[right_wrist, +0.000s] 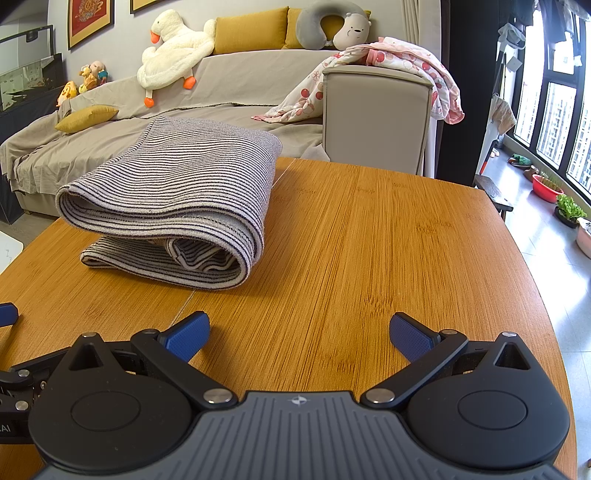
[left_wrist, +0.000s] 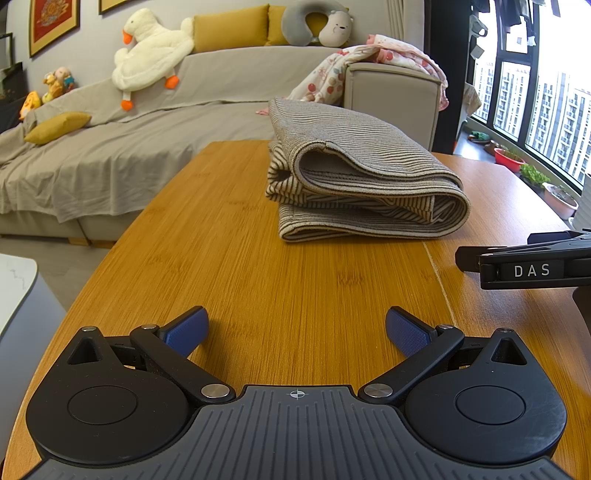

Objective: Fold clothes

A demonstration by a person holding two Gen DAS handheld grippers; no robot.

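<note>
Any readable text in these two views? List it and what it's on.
"DAS": white letters on the black body of the right hand-held gripper, seen from the left wrist view.
"AI": tail end of a label cut off by the frame edge, on the left hand-held gripper, seen from the right wrist view.
Red framed wall picture: ornate pattern, no legible text.
Striped folded cloth and wooden table: no text.

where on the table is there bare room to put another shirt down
Bare wood lies between the folded striped garment and the table's window-side edge, and along the near strip in front of both open grippers. Only the far sofa-side corner is taken.
</note>
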